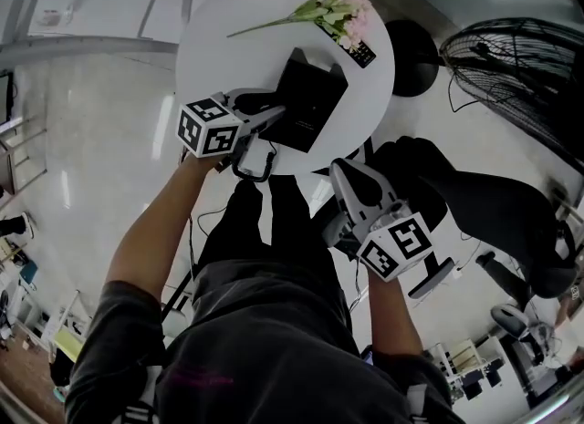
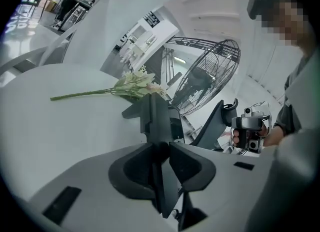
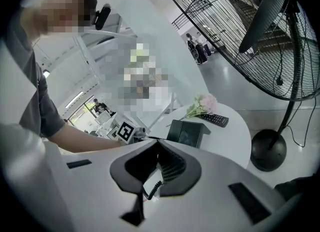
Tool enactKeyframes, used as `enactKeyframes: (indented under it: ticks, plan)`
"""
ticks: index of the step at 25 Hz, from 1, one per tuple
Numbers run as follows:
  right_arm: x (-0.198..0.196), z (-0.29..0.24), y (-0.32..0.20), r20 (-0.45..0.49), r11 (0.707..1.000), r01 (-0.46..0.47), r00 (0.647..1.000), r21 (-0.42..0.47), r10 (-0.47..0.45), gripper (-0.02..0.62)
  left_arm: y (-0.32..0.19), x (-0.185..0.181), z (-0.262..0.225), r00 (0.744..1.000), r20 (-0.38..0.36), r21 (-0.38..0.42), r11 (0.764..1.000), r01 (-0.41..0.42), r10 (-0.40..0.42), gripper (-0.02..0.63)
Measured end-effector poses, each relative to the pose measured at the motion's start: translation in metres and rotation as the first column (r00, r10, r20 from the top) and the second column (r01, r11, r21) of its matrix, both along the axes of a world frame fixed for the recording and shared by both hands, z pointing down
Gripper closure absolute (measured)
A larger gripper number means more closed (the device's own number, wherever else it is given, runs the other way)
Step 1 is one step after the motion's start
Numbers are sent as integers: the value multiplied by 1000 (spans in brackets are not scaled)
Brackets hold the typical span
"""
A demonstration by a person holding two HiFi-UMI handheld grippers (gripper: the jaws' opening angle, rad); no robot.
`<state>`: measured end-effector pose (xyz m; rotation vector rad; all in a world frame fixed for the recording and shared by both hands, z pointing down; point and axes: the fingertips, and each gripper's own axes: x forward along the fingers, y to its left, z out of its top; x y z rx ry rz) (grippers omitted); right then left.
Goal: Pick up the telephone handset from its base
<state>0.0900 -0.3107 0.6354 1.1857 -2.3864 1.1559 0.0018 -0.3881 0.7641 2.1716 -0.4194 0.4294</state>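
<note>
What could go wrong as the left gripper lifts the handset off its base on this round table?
1. The left gripper seems to clamp the handset edge-on by a narrow part, so it may twist or slip out during the lift.
2. The base sits close to the near edge of the table. A quick lift could let the coiled cord pull it towards that edge.

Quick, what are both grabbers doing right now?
Left gripper: closed on the handset.
Right gripper: closed, holding nothing.
</note>
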Motion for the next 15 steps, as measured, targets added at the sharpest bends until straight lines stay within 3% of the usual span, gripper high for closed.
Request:
enactKeyframes:
  ticks: [8, 15]
  plan:
    - [-1, -4, 4, 0, 1000, -2, 1000, 15, 2, 577, 2, -4, -6, 997, -58, -33, 998, 44, -46, 515]
    - [-1, -5, 12, -3, 1000, -6, 1000, 18, 6, 577, 2, -7, -23, 994, -96, -4, 998, 59, -59, 526]
